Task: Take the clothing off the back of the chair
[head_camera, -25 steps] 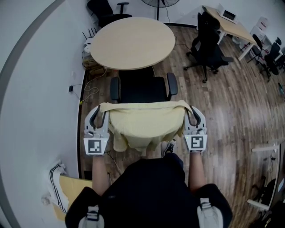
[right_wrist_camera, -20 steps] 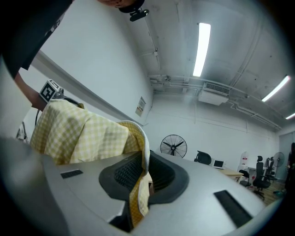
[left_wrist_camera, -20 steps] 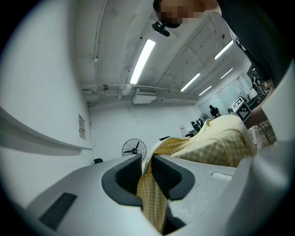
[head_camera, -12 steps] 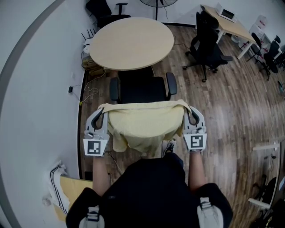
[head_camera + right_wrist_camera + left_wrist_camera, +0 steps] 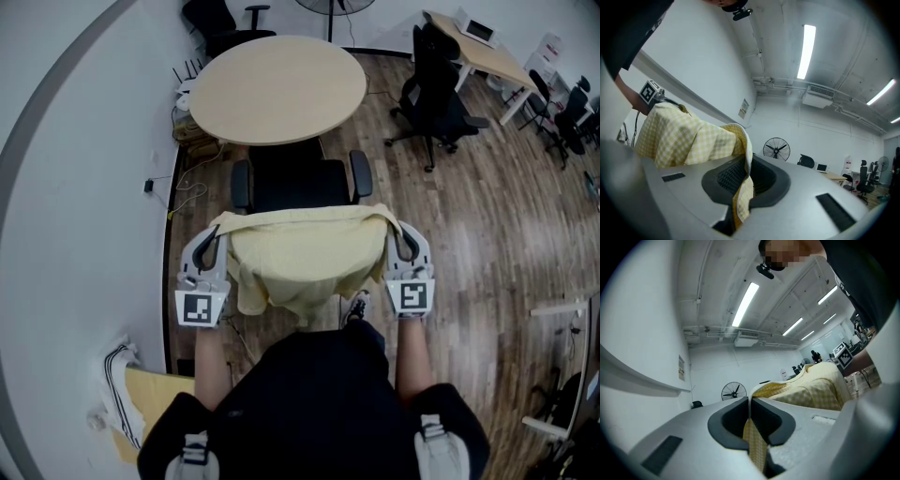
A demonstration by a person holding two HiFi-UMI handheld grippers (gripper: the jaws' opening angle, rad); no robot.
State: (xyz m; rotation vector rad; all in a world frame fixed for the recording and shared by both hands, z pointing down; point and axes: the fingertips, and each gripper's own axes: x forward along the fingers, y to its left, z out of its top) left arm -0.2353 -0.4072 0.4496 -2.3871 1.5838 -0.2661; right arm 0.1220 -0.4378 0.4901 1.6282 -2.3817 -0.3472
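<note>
The left tool [image 5: 750,405] is pinching a fold of the yellow checked clothing [image 5: 811,390]. Its jaws have just been closing and are now standing narrow, with a strip of the fabric running down between the dark pads. In the head view the left tool [image 5: 212,248] is gripping the clothing's left upper corner. The right tool [image 5: 746,173] is clamping the cloth too. Its jaws are nearly together on an edge of the yellow checked clothing [image 5: 679,136], which is bunching up over the tool's body. From above, the right tool [image 5: 405,242] is holding the right upper corner, level with the left one.

Between the two tools the yellow checked clothing [image 5: 305,258] is lying spread over the back of the black chair [image 5: 295,186]. Its top edge is stretching from one tool to the other, and its lower part is hanging down toward the person. The chair's seat and both armrests are showing beyond the cloth.

The chair is standing just in front of a round surface [image 5: 277,89] with a pale top. A wooden floor [image 5: 487,234] is spreading out to the right. A standing fan [image 5: 733,391] is showing against the far white wall in both tool views.
</note>
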